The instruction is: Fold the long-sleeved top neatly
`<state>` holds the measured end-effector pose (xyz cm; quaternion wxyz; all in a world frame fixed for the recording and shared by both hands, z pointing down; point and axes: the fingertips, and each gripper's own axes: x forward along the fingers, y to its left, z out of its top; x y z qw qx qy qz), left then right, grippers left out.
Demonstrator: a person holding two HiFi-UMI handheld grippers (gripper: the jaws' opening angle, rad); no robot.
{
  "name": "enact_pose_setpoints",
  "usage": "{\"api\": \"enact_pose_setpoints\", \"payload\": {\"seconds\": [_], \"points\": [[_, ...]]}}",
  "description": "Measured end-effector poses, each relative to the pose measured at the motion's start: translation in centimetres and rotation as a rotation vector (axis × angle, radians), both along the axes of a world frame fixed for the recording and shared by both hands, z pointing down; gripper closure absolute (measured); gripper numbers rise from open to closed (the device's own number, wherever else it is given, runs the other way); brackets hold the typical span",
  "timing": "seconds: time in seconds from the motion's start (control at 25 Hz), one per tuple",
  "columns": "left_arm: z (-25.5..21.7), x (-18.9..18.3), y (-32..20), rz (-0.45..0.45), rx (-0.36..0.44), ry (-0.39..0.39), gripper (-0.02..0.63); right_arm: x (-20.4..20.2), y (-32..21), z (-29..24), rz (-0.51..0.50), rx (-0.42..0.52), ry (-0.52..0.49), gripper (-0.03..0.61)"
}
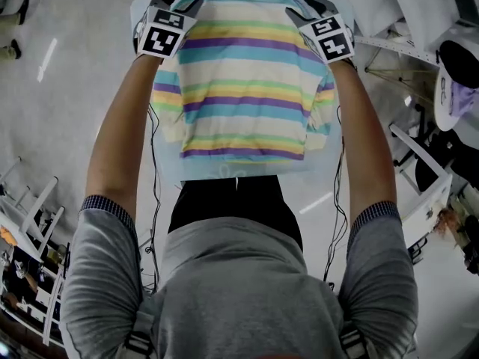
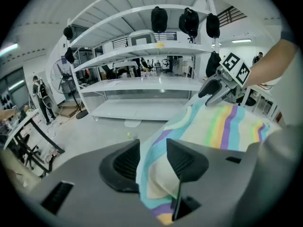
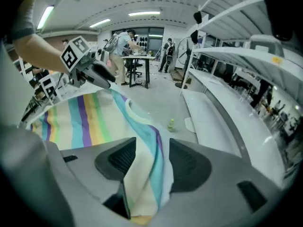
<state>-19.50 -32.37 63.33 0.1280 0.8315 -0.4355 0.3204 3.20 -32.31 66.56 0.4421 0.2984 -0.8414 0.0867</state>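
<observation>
1. Head view: Grey-shirted person (image 1: 239,290) fills the 6 o'clock side, with both forearms reaching toward 12 o'clock.
   - Beyond the arms, the striped top (image 1: 243,88) lies flat on a pale tabletop (image 1: 198,172). Its collar is at 12 o'clock, its hem at 6 o'clock, and its sleeves lie along its sides.
   - The left gripper (image 1: 183,0) is at the top's 11 o'clock shoulder.
   - The right gripper (image 1: 305,10) is at the top's 1 o'clock shoulder.

2. Left gripper view: the left gripper (image 2: 154,159) has its jaws spread.
   - A fold of the striped top (image 2: 227,126) lies slack in the gap between the jaws, and the pads are not pinching it.
   - The cloth runs away toward 2 o'clock, where the right gripper (image 2: 215,93) sits at the far shoulder.
   - A white shelf rack (image 2: 142,84) stands at 12 o'clock.

3. Right gripper view: the right gripper (image 3: 147,162) also has its jaws spread.
   - The other shoulder of the striped top (image 3: 90,117) hangs loose between the jaws.
   - The cloth stretches toward 10 o'clock, where the left gripper (image 3: 94,77) is.
   - Grey floor (image 3: 161,103) shows at 12 o'clock.
</observation>
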Motion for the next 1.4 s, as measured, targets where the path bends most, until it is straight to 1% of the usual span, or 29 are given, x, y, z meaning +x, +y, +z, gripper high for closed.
{"api": "enact_pose_setpoints", "payload": {"seconds": [0.08, 0.16, 0.32, 0.48, 0.64, 0.76, 0.88, 1.0, 1.08, 1.12, 1.16, 1.24, 1.28, 1.4], "points": [[-0.8, -1.8, 1.5, -0.047, 0.002, 0.008, 0.416, 1.4, 0.5, -1.4, 0.053, -0.006, -0.047, 0.334], [-1.0, -3.7, 3.3, -0.089, -0.012, 0.006, 0.416, 3.2, 1.4, -2.6, 0.101, -0.011, -0.080, 0.334], [0.0, -6.7, 6.6, -0.140, -0.061, -0.023, 0.416, 6.9, 3.6, -3.9, 0.174, -0.012, -0.092, 0.334], [1.7, -8.2, 8.8, -0.153, -0.095, -0.051, 0.416, 10.2, 5.7, -2.8, 0.254, -0.041, -0.096, 0.345], [3.4, -8.8, 9.4, -0.146, -0.122, -0.064, 0.416, 12.3, 6.9, -1.3, 0.325, -0.050, -0.082, 0.365], [4.3, -8.5, 10.0, -0.145, -0.144, -0.064, 0.416, 13.4, 7.8, 0.0, 0.383, -0.080, -0.102, 0.374], [5.3, -7.4, 10.1, -0.136, -0.160, -0.085, 0.417, 14.0, 9.0, 2.2, 0.378, -0.148, -0.109, 0.373], [6.1, -6.7, 10.3, -0.134, -0.169, -0.079, 0.451, 13.7, 10.0, 4.0, 0.344, -0.188, -0.076, 0.375], [6.1, -6.6, 10.5, -0.133, -0.163, -0.070, 0.497, 13.3, 10.5, 4.8, 0.328, -0.199, -0.052, 0.409], [6.1, -6.6, 10.6, -0.130, -0.156, -0.082, 0.562, 13.1, 10.7, 5.0, 0.321, -0.202, -0.048, 0.436], [6.1, -6.8, 10.6, -0.126, -0.147, -0.098, 0.586, 12.9, 10.7, 5.0, 0.315, -0.204, -0.049, 0.481], [6.0, -7.1, 10.6, -0.123, -0.138, -0.118, 0.589, 12.6, 10.8, 5.0, 0.302, -0.209, -0.054, 0.537], [5.9, -7.4, 10.6, -0.126, -0.136, -0.122, 0.591, 12.5, 10.7, 5.0, 0.296, -0.211, -0.053, 0.555], [5.4, -8.9, 10.2, -0.154, -0.126, -0.131, 0.591, 13.3, 10.0, 4.6, 0.293, -0.183, -0.024, 0.561]]}}
